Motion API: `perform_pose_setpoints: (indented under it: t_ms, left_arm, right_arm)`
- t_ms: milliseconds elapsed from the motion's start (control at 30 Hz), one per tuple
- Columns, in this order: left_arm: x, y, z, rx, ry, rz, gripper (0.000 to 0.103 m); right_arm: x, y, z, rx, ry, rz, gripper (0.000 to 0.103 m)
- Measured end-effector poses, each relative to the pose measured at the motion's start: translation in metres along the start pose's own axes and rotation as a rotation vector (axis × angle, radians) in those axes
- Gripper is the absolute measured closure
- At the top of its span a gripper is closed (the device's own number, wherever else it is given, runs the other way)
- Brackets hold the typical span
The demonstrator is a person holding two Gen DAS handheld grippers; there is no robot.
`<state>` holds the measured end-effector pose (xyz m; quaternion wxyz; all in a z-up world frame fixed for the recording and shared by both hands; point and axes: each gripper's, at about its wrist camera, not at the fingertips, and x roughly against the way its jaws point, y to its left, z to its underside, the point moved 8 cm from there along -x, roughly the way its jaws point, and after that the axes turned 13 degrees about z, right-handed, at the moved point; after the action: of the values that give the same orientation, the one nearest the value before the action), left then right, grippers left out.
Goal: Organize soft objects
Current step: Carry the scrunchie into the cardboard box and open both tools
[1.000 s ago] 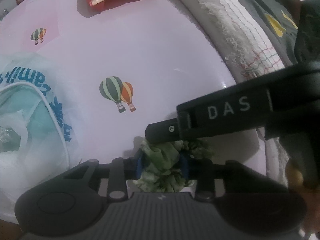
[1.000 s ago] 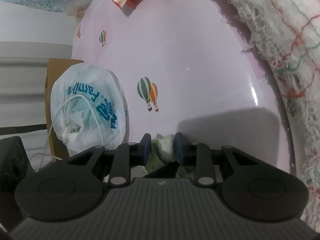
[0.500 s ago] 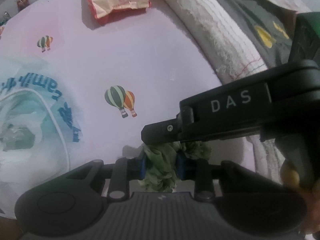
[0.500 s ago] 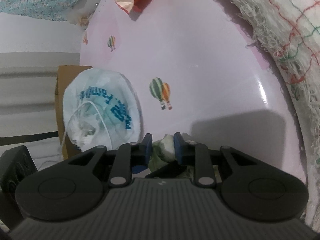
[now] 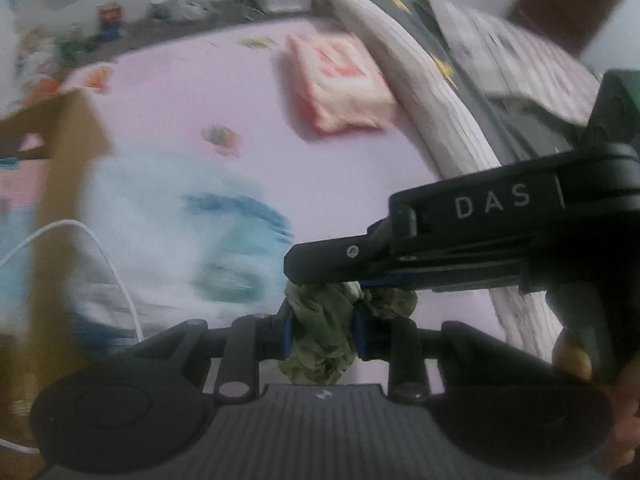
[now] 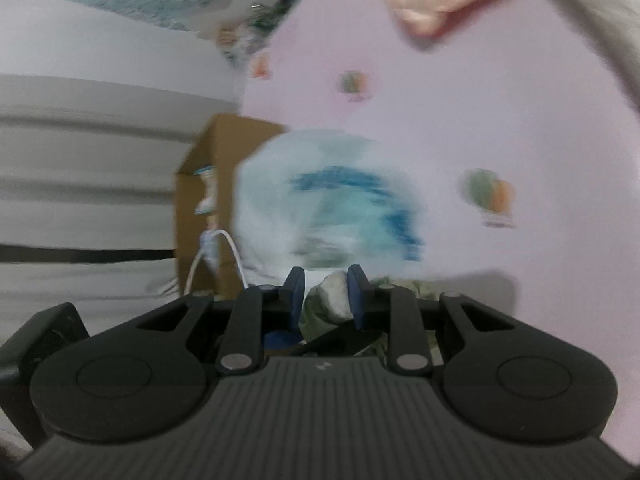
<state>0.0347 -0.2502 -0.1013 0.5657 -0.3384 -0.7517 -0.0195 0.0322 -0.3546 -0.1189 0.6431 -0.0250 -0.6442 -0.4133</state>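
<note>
The left gripper (image 5: pixel 322 334) was pinching a crumpled green cloth (image 5: pixel 320 340) between its two blue pads, and the cloth hung out above and below them. From the right side the right gripper (image 5: pixel 320 266) reached across with its black finger marked "DAS", and its tip lay over the top of the same cloth. In the right wrist view, the right gripper (image 6: pixel 326 294) also had the green cloth (image 6: pixel 334 296) pressed between its pads (a pale fold of it showed in the gap), so both tools were closed on one piece. The cloth was held up above the pink sheet (image 5: pixel 192 104), which carried small balloon prints. Just behind the cloth lay a white plastic bag (image 5: pixel 172 224) with blue letters, much blurred, and a white cable (image 5: pixel 108 256) curved in front of it. A brown cardboard box (image 6: pixel 208 160) stood beside the bag, at the edge of the sheet. Further back a pink packet (image 5: pixel 340 88) lay on the sheet, close to a rolled white blanket (image 5: pixel 436 92).
</note>
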Motion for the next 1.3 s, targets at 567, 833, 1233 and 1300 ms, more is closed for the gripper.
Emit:
perform_pose_setpoints:
  t_ms: [567, 833, 1233, 1300]
  left_arm:
    - [0.146, 0.217, 0.070, 0.359, -0.107, -0.140, 0.074]
    - [0.106, 0.249, 0.111, 0.469, -0.029, -0.038, 0.068]
    - [0.088, 0.257, 0.123, 0.437, 0.024, -0.005, 0.059]
    - [0.091, 0.258, 0.122, 0.433, 0.021, -0.009, 0.058]
  right_arm:
    - [-0.149, 0.260, 0.067, 0.318, 0.211, -0.115, 0.080]
    - [-0.186, 0.251, 0.091, 0.406, 0.241, 0.109, 0.076]
    - [-0.181, 0.231, 0.074, 0.344, 0.181, 0.158, 0.072]
    - [-0.182, 0.232, 0.072, 0.336, 0.176, 0.157, 0.072]
